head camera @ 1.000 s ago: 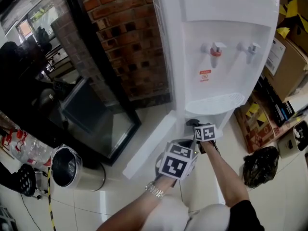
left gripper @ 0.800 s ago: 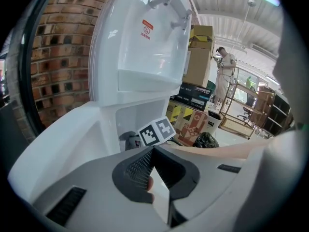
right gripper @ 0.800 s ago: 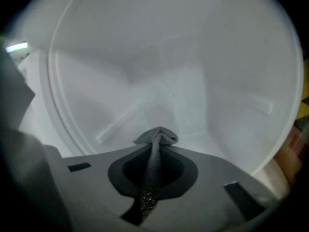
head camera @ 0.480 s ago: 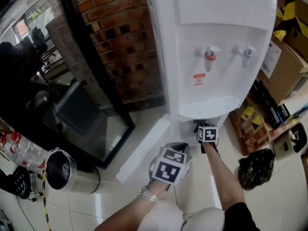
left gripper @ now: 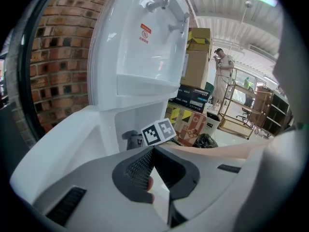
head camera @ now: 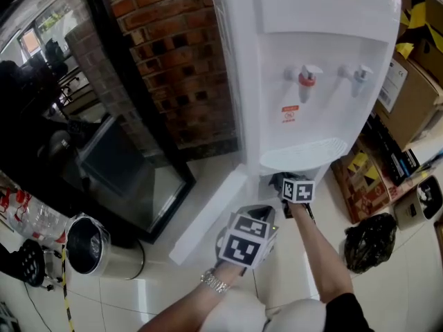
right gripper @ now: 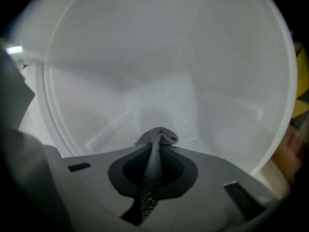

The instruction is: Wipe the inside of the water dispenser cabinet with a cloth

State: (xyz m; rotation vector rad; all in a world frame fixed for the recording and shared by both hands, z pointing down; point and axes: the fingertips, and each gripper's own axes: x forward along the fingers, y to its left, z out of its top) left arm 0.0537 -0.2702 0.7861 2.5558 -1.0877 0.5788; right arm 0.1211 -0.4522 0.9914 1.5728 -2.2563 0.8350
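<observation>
A: Barely anything has shifted this past second. The right gripper (right gripper: 155, 152) stays at the mouth of the water dispenser's (head camera: 311, 68) cabinet (right gripper: 164, 76).
B: What does its own view add?
A: Its jaws are pinched tight on a grey cloth (right gripper: 157, 139). A fold pokes out ahead of the tips, with white cabinet walls all round. In the head view the drip tray (head camera: 304, 154) covers those jaws, and only the marker cube (head camera: 297, 190) shows.
B: And the left gripper (left gripper: 154, 149)?
A: Its tips are pressed together with nothing between them. It is outside the cabinet, just beside the open cabinet door (head camera: 208, 220).
B: What sits in the cabinet?
A: The cloth and the right jaw tips reach into it. I can't tell whether the cloth touches a wall. The metal bin (head camera: 86, 244) is too dark inside to read.
</observation>
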